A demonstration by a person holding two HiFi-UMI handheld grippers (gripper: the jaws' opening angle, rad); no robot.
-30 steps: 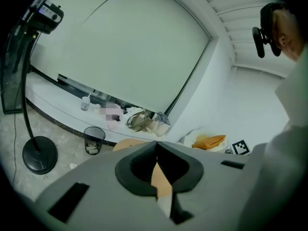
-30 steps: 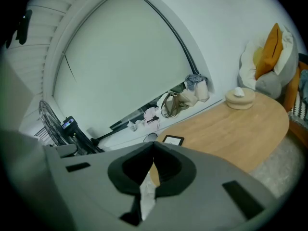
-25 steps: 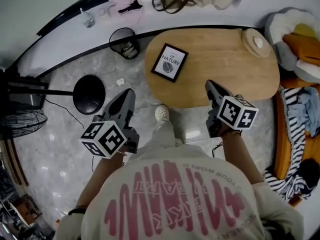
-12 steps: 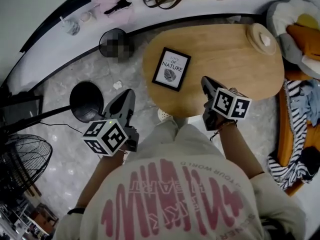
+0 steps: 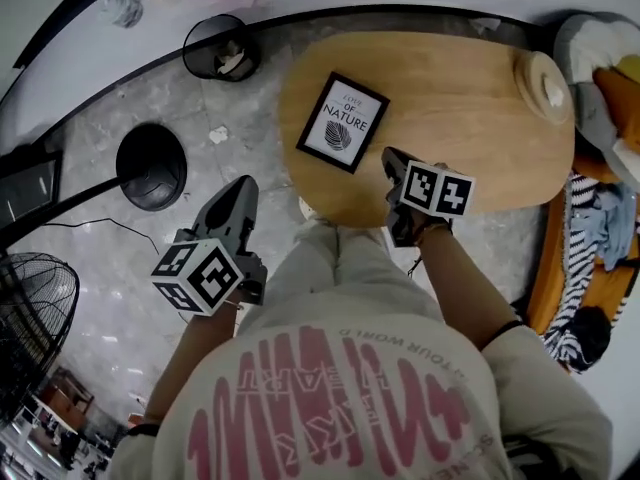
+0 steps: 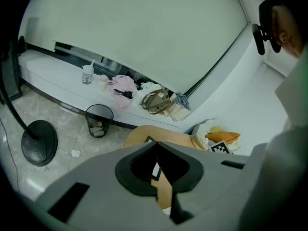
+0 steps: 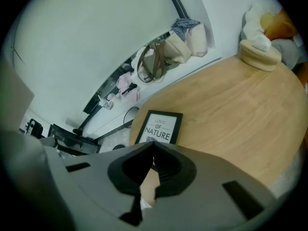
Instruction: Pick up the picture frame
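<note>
The picture frame [image 5: 343, 123] is seen lying flat at the left end of the oval wooden surface [image 5: 470, 88], close to its rim. The right gripper [image 5: 388, 155] is held just beside the frame, with its jaws closed on nothing. The left gripper [image 5: 243, 184], likewise closed, is held over the floor. A round wooden dish [image 5: 545, 80] is set well apart at the far end, with bare wood between. A wire wastebasket [image 5: 220, 48] and a black stand base [image 5: 150, 165] are seen on the floor.
</note>
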